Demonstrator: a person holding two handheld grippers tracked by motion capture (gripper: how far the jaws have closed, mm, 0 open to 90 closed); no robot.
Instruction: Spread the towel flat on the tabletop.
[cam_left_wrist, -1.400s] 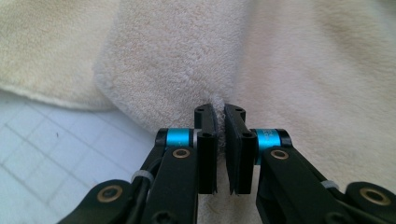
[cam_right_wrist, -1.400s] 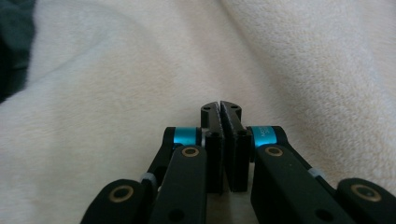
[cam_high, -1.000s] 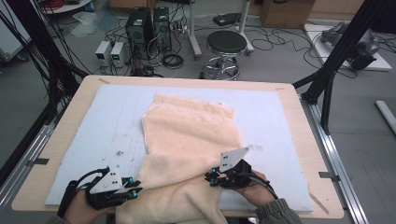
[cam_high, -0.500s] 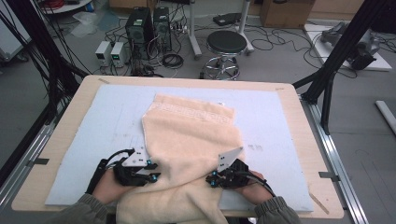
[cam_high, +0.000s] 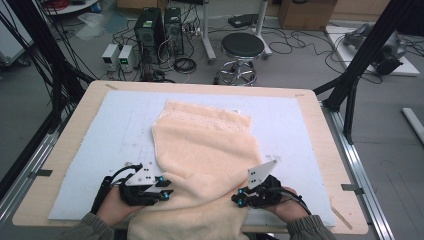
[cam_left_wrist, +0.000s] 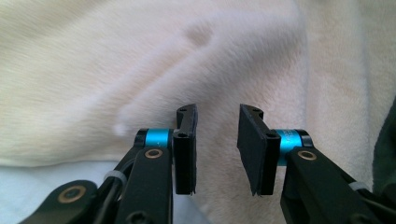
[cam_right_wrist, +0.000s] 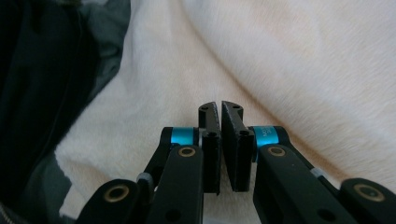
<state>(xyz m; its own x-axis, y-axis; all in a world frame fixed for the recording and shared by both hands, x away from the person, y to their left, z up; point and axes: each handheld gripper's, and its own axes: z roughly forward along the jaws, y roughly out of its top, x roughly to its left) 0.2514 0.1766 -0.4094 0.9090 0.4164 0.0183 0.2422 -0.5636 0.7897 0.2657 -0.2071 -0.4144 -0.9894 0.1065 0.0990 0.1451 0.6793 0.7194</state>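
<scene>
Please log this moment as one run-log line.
towel: spread on table, near end overhanging | left gripper: jaws apart, nothing between | right gripper: jaws shut, empty

place: lab | 11 o'clock: PC towers (cam_high: 159, 27), power supplies (cam_high: 119, 56), cables | 12 o'clock: stool (cam_high: 242, 47) | black frame (cam_high: 357, 65)

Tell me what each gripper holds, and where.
Neither holds anything: left gripper stands open over the cream fluffy towel; right gripper is shut, nothing between its pads.

A pale blue mat (cam_high: 300, 130) is spread over the wooden tabletop (cam_high: 320, 120). Beyond its far edge, a black stool (cam_high: 242, 46) and computer towers (cam_high: 159, 27) are seen.
</scene>
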